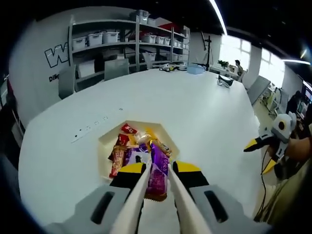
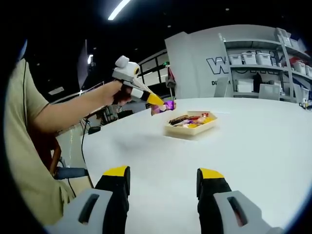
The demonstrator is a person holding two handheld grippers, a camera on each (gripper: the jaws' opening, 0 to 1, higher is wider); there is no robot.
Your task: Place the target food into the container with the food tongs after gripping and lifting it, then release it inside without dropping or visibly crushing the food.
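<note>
Left gripper (image 1: 157,176) is pinching a purple snack packet (image 1: 158,170) with tongs (image 1: 146,195) above the tray (image 1: 105,141); right gripper (image 2: 163,183) is hovering, fingers spread, over the table (image 2: 253,141).

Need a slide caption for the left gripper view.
Left gripper holds a purple snack packet in tongs above the cream tray of wrapped snacks on a white table.

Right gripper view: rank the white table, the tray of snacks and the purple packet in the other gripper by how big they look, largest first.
1. White table, by far the largest.
2. Tray of snacks.
3. Purple packet, held in the left gripper above the tray; it looks smallest, though the jaws hide part of it.
</note>
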